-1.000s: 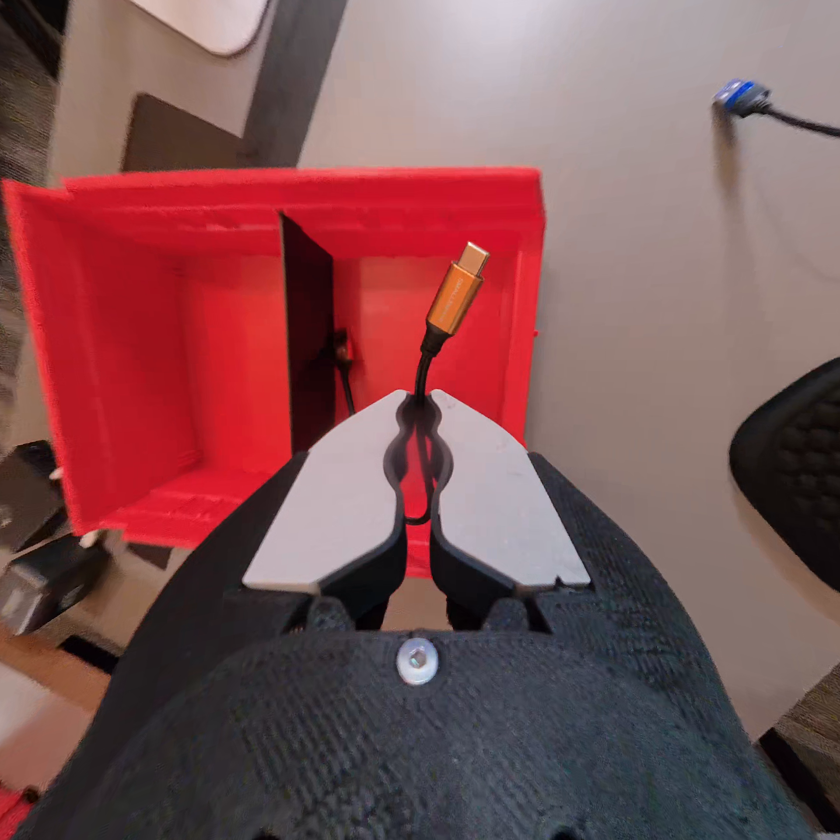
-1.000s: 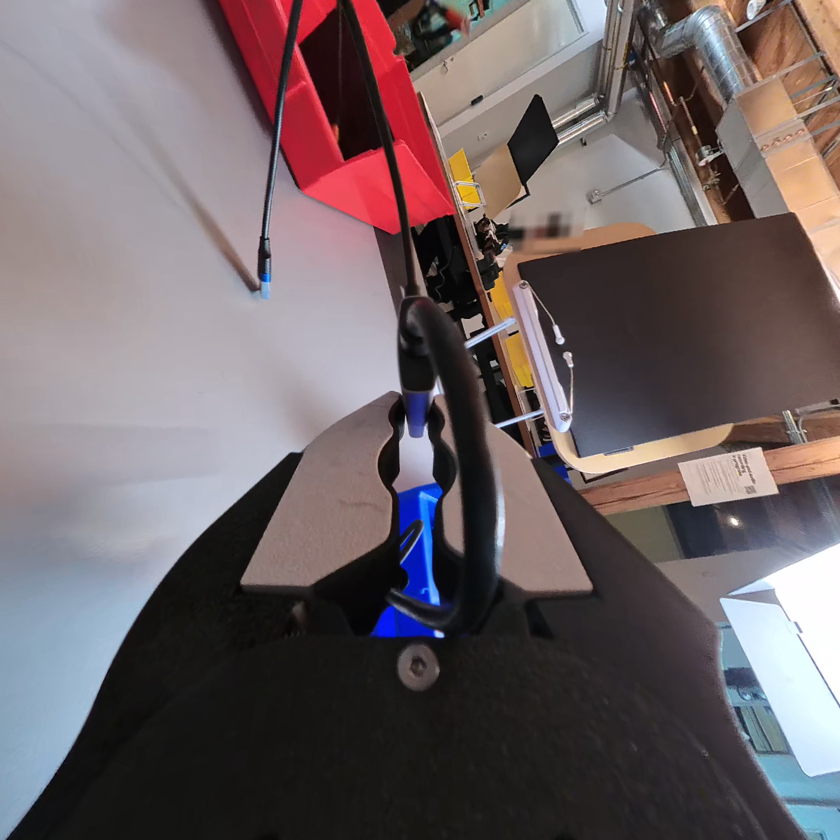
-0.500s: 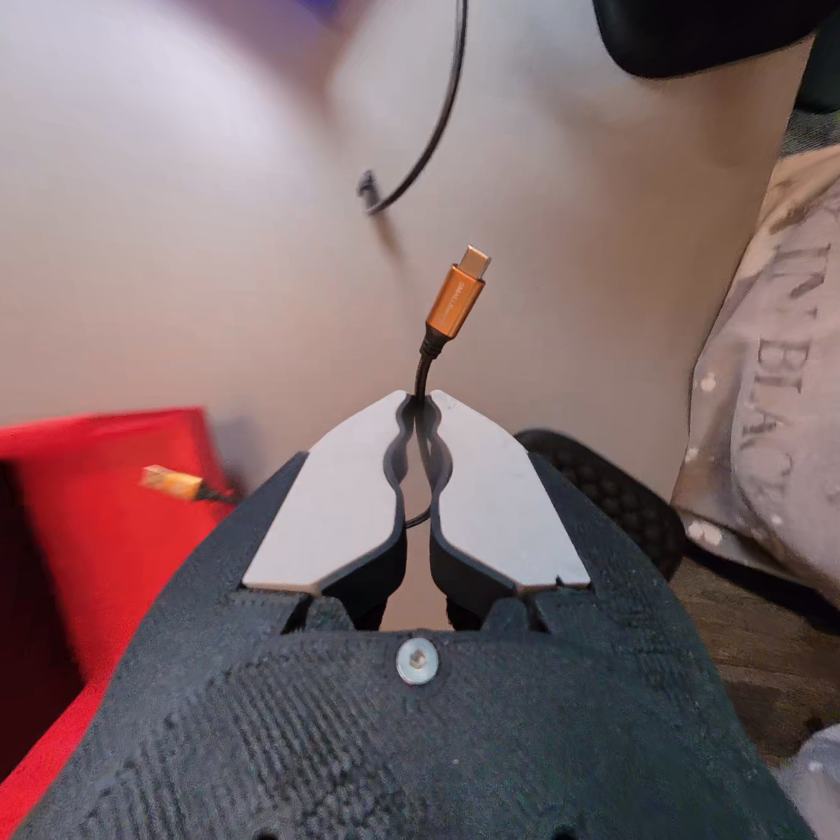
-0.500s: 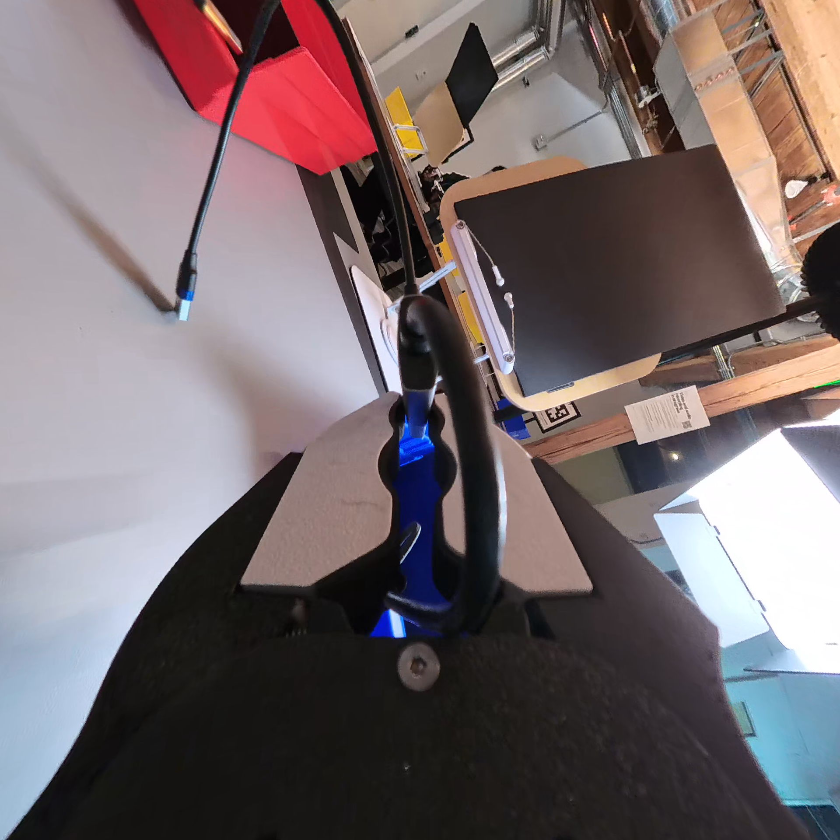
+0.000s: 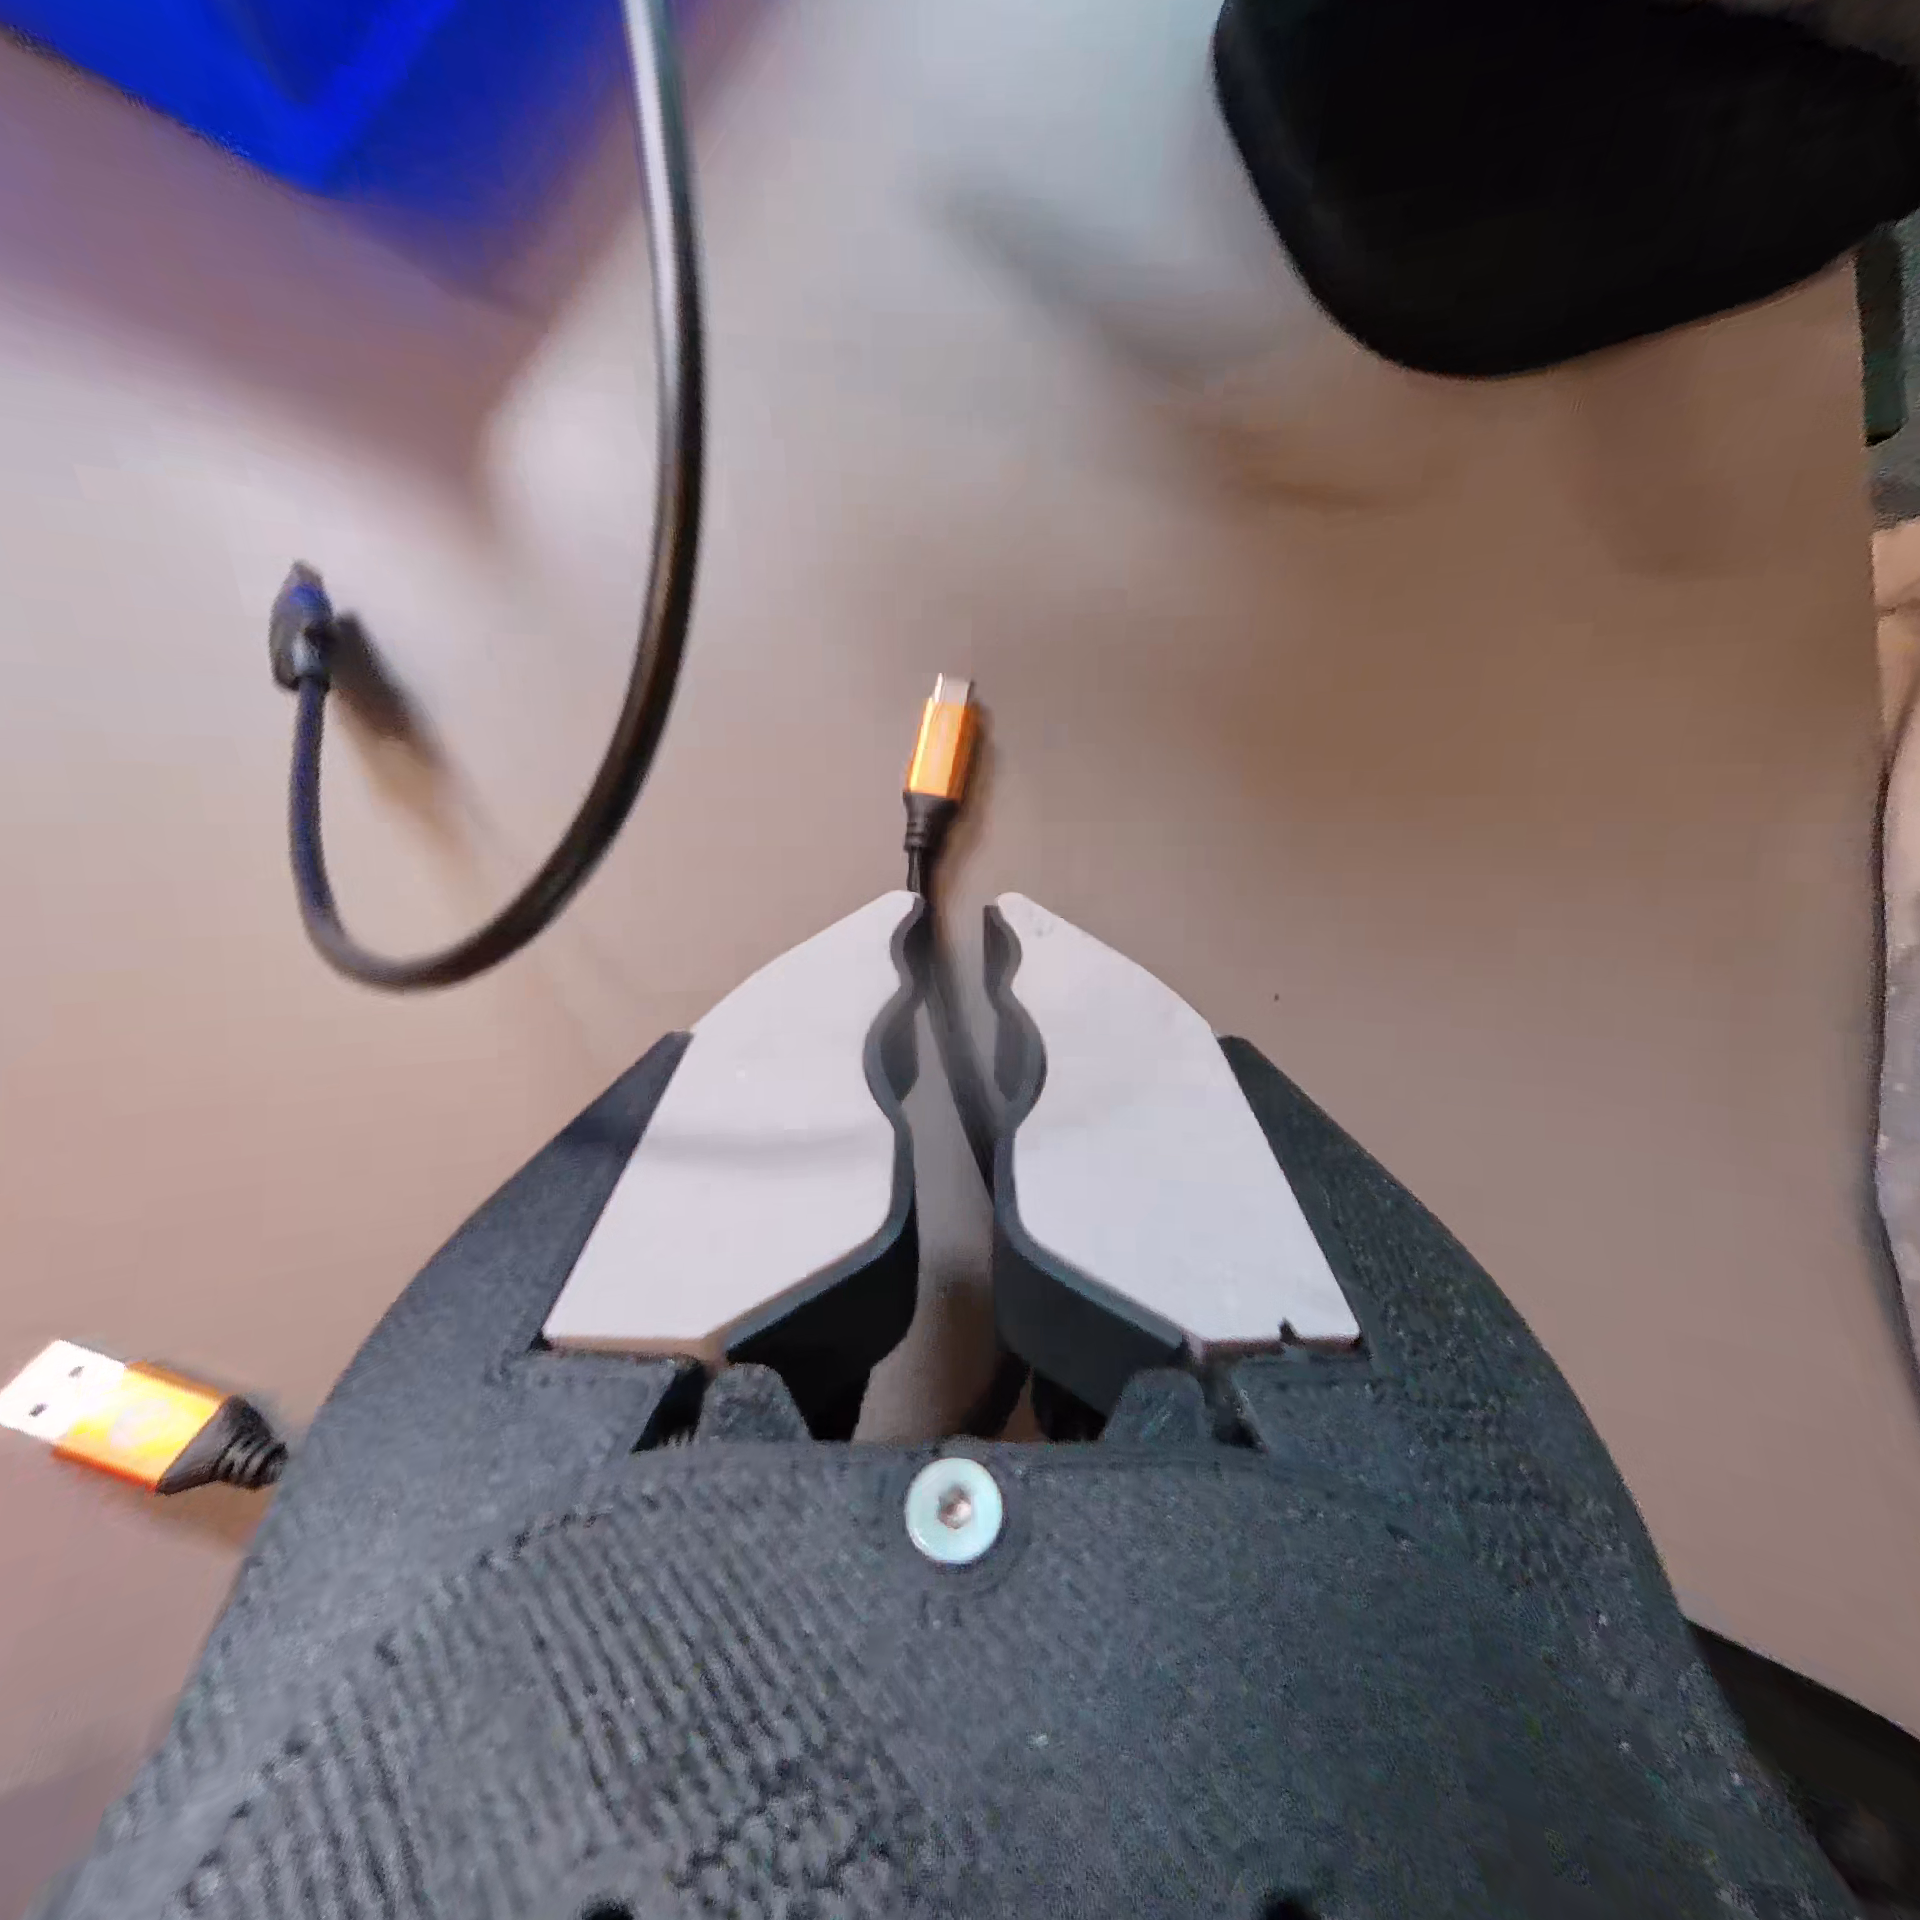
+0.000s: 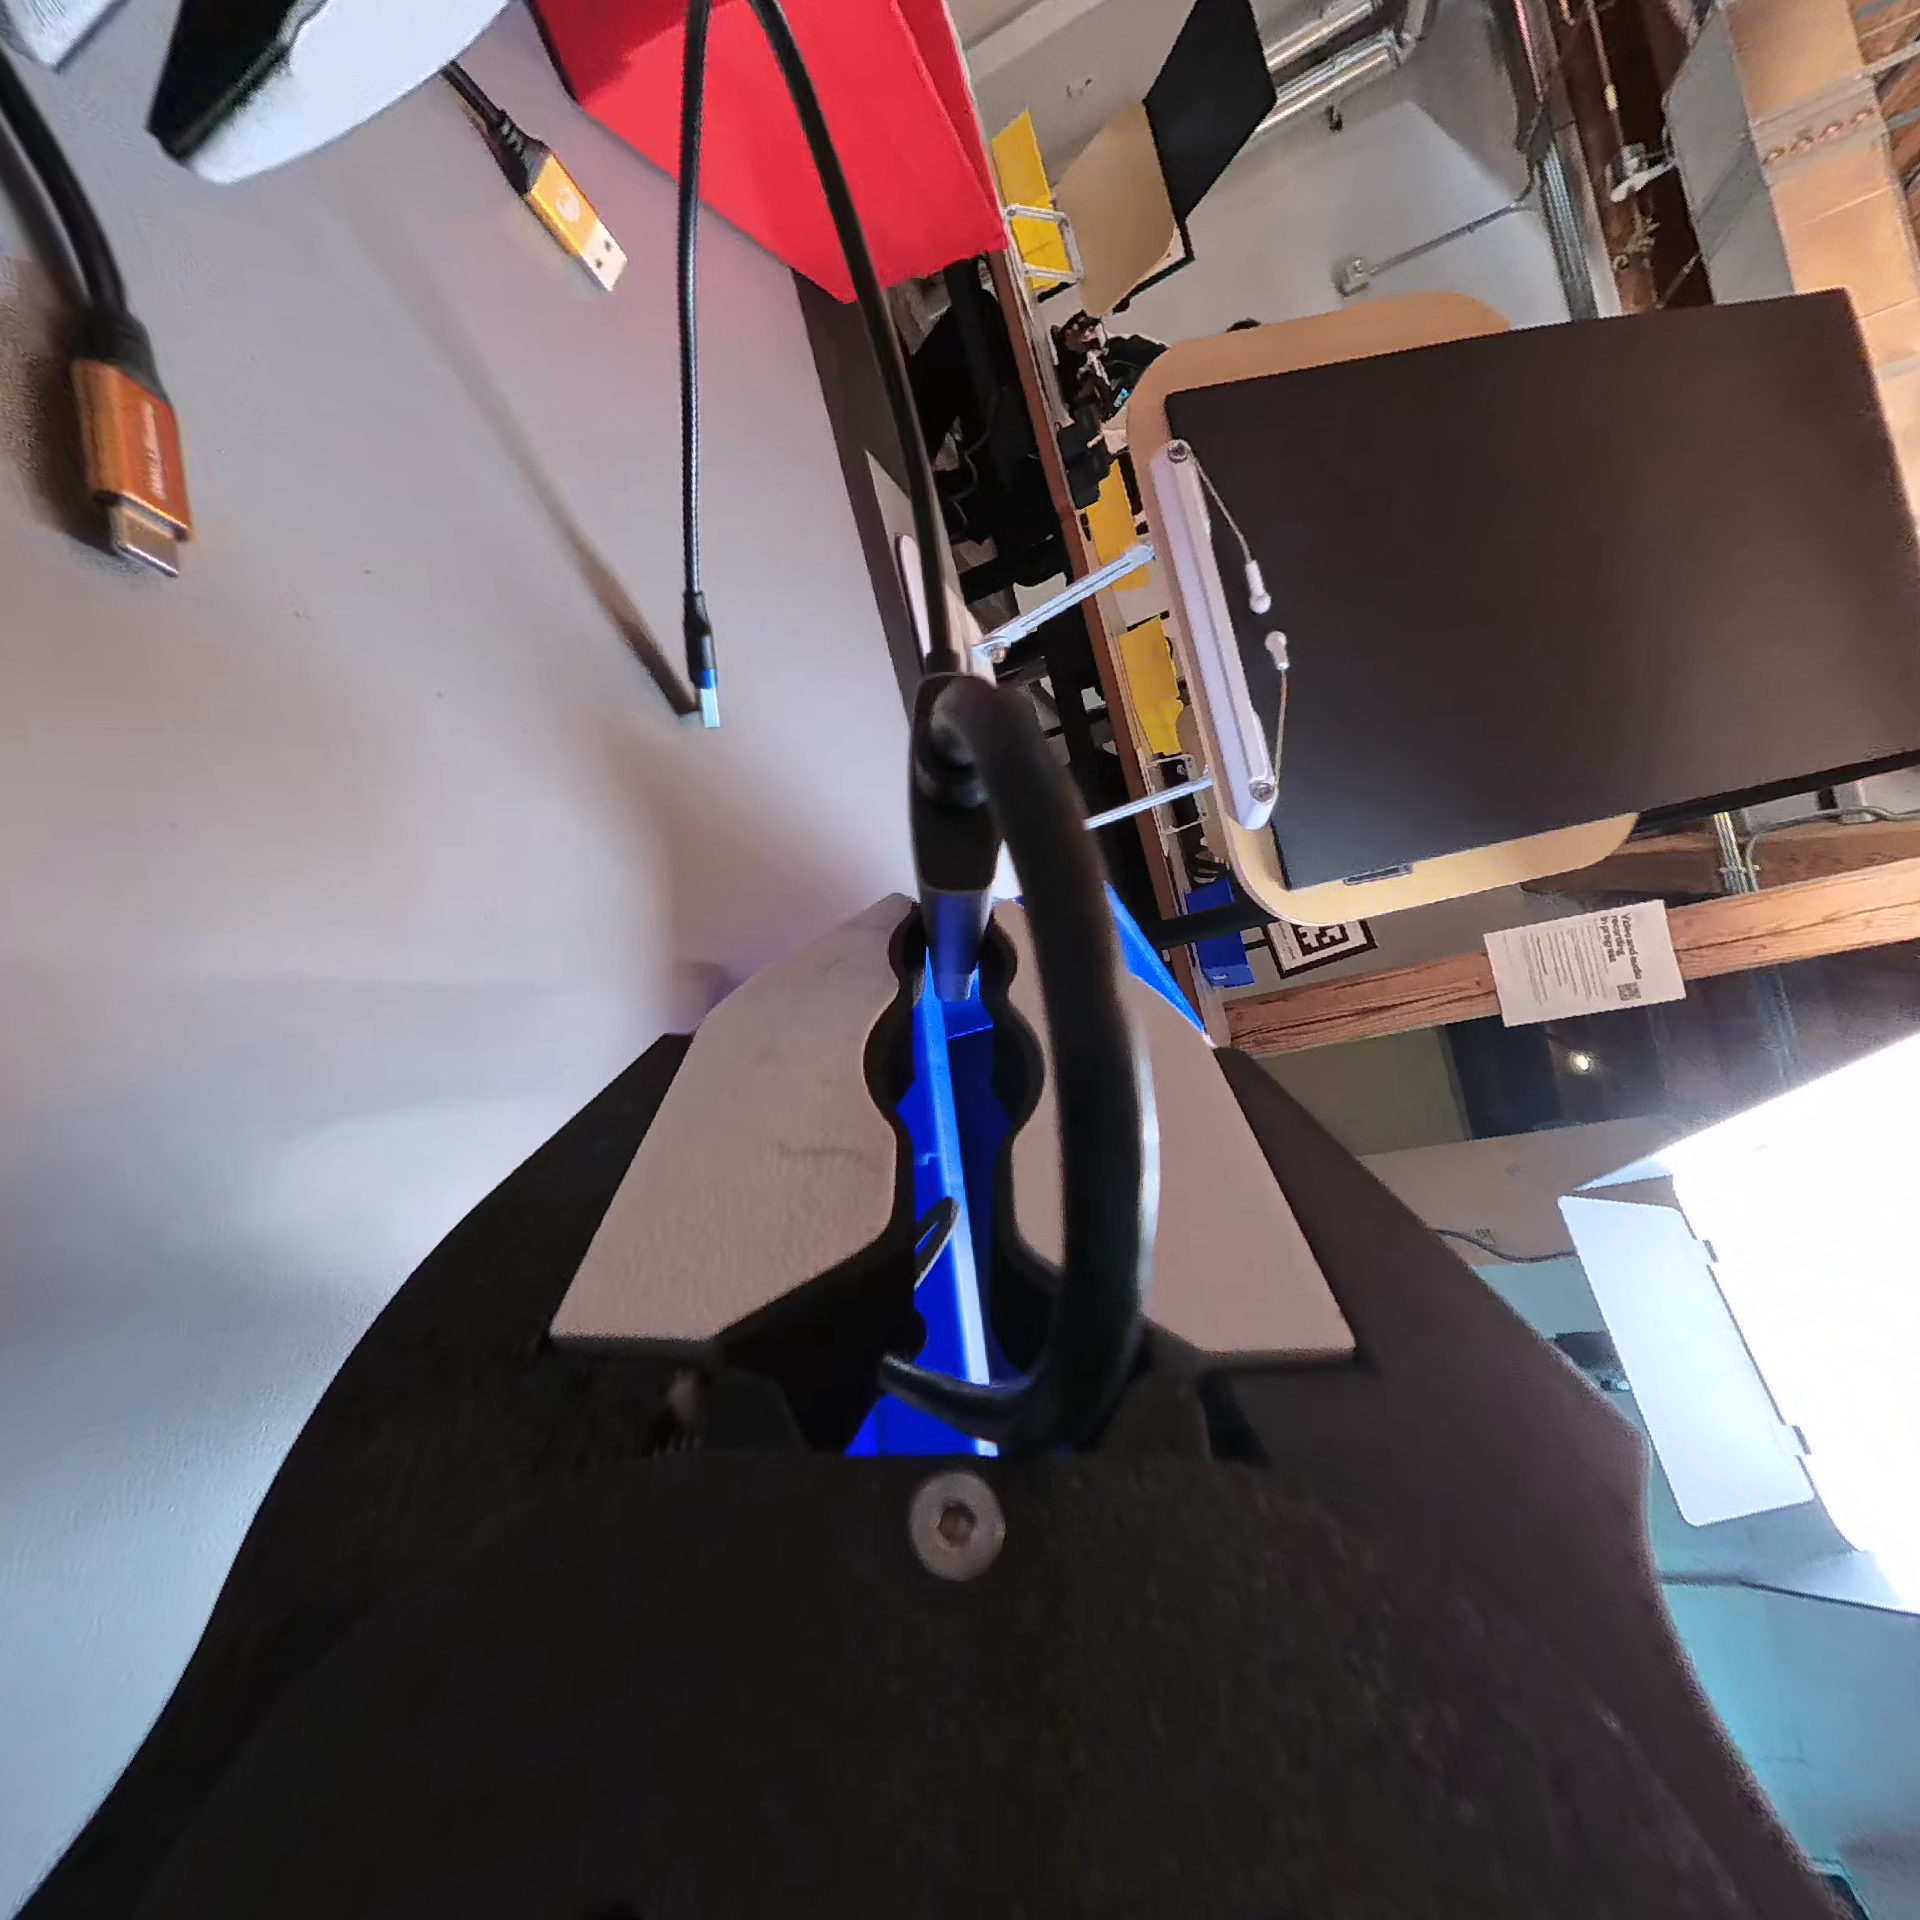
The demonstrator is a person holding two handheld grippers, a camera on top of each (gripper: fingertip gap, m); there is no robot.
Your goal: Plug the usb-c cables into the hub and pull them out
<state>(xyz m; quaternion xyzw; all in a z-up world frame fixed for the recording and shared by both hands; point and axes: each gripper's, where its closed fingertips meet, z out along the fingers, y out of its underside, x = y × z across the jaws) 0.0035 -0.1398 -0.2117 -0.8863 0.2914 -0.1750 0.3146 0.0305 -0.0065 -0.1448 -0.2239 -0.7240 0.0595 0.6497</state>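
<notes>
The left gripper (image 5: 951,914) had jaws slightly parted, orange-plug cable (image 5: 938,750) lying loose between. The right gripper (image 6: 951,920) clamped a blue-collared plug (image 6: 953,914). Regrip closer to each plug first.

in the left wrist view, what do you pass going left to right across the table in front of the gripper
orange usb-a plug → dark plug with a blue band → looping black cable → orange usb-c plug just past the left gripper → black chair seat

Left wrist view looks steeply down near the table (image 5: 1351,831); right wrist view skims it sideways.
</notes>
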